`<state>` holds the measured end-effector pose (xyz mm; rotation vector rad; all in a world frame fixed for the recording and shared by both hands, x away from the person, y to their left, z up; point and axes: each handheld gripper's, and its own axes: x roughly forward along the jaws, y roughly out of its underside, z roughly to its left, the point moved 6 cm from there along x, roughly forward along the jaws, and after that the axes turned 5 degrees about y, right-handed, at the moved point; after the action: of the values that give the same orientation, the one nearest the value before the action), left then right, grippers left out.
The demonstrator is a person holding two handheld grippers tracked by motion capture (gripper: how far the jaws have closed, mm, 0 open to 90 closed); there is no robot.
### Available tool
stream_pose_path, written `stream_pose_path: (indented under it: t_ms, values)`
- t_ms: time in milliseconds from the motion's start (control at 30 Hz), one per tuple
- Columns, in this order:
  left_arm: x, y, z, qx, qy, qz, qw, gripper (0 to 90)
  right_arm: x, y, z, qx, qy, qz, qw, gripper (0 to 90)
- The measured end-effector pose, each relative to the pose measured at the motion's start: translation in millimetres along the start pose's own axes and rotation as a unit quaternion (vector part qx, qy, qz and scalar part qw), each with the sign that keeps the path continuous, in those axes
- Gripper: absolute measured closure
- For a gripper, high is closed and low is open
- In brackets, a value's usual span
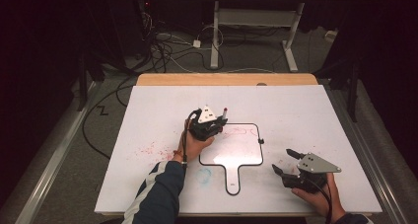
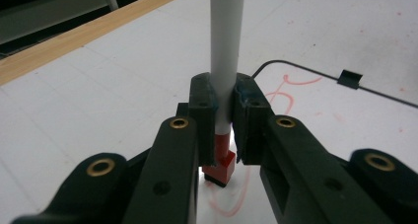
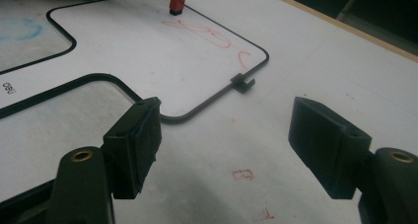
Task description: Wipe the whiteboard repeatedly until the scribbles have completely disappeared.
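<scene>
I'm clamping the left gripper on the marker, tip pressing the small whiteboard on the counter; my right gripper is idling apart nearby. Pressing unevenly could be skidding the unheld board, smearing the red strokes.

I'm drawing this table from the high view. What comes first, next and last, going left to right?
Left gripper with the marker → little whiteboard → right gripper.
</scene>
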<state>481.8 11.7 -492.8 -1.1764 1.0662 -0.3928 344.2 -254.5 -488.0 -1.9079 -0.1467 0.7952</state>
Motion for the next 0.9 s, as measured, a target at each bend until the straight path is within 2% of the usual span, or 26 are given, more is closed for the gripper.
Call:
stream_pose_path:
  t_ms: [67,167,267,300,500,600,667,800,833,900]
  values:
    - [-7.2,4.5,8.4,-0.012,-0.005,-0.002,0.9999,78.3,-0.9,-0.5,0.2,-0.002,0.002,-0.001,1.0,29.1]
    - [-18.4,11.5,19.1,-0.017,-0.019,-0.004,0.9997,78.3,-1.8,-0.5,-0.6,0.0,0.002,-0.001,1.0,29.2]
    - [-22.5,15.6,22.2,-0.042,-0.018,-0.018,0.9988,78.4,-1.4,0.7,-1.5,0.0,0.003,0.003,1.0,29.1]
    - [-20.8,14.9,20.3,-0.045,-0.015,-0.021,0.9986,78.4,-1.3,0.9,-1.3,0.0,0.001,0.003,1.0,29.1]
    - [6.8,-0.5,-15.6,-0.016,0.024,-0.026,0.9992,78.4,-0.1,0.1,1.1,-0.002,-0.001,0.006,1.0,29.2]
    - [13.0,-4.5,-26.4,0.002,0.031,-0.019,0.9993,78.4,0.4,0.9,2.3,-0.004,-0.005,0.007,1.0,29.2]
    - [10.5,-4.2,-24.3,0.011,0.023,-0.011,0.9996,78.4,0.0,1.3,2.8,-0.005,-0.007,0.008,0.9999,29.2]
    - [-2.9,3.8,-7.2,-0.008,0.015,-0.015,0.9997,78.4,-1.5,1.7,1.3,-0.005,-0.006,0.008,0.9999,29.2]
    - [-7.7,6.9,-2.5,-0.012,0.007,-0.014,0.9998,78.4,-1.9,1.9,0.7,-0.006,-0.004,0.01,0.9999,29.1]
    - [-16.0,12.2,2.8,-0.015,0.004,-0.016,0.9997,78.4,-2.5,2.0,0.1,-0.002,-0.004,0.009,0.9999,29.1]
